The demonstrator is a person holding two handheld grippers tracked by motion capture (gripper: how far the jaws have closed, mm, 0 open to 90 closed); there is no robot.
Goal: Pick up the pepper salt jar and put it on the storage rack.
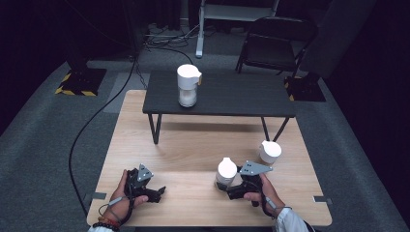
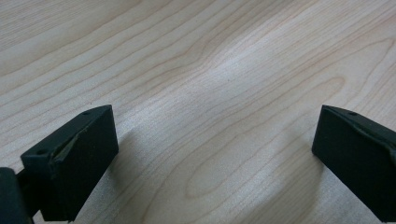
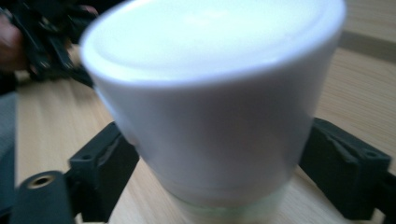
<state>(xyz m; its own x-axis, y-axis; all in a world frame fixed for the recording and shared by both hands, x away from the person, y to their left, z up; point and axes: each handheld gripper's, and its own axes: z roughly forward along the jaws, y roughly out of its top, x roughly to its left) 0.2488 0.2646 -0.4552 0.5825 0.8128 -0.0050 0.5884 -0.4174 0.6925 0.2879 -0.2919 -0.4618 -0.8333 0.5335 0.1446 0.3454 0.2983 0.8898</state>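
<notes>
near table's front edge [image 1: 203, 220], jar [image 1: 226, 171] gripped

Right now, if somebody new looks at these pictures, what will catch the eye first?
First, the white-capped jar near the front edge of the wooden table, standing between the jaws of the right gripper, which press its sides. Then the taller white container on the small dark table behind. The left gripper rests open on the wood, holding nothing.
</notes>
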